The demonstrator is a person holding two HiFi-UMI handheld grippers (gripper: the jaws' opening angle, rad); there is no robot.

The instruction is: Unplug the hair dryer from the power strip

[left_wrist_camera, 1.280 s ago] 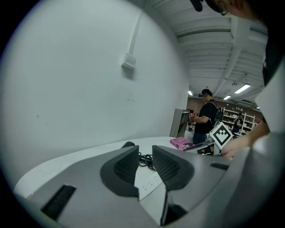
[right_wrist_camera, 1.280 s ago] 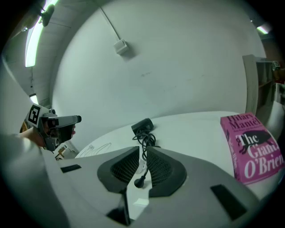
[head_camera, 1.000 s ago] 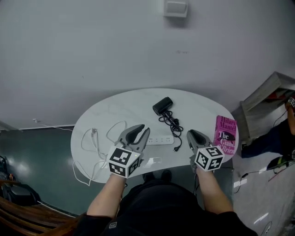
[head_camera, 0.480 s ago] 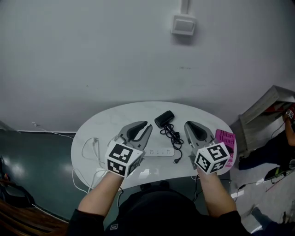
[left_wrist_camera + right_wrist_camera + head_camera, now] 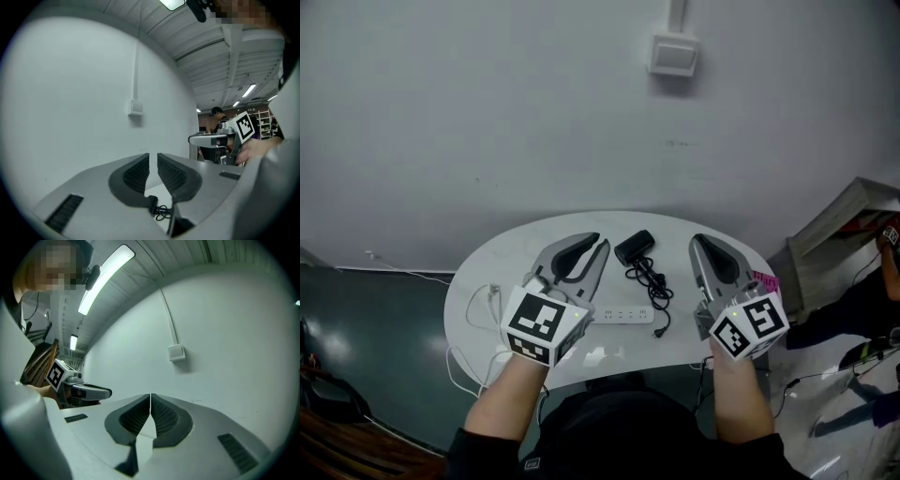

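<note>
Small black hair dryer (image 5: 635, 247) lies mid-frame on the white oval table (image 5: 516, 253), its limp black cord (image 5: 649, 277) running to the white power strip (image 5: 623, 313), where the rigid plug looks best to pinch; the left gripper (image 5: 598, 242), empty, has just been closing to a slit, and the right gripper (image 5: 695, 240) is pressed together, empty.

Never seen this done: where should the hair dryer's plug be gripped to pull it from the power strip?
Likely the plug itself, at the right end of the power strip, not the loose coiled cord. The strip lies flat on the table, so come down from above and pinch the plug's sides; the right gripper is nearer.
</note>
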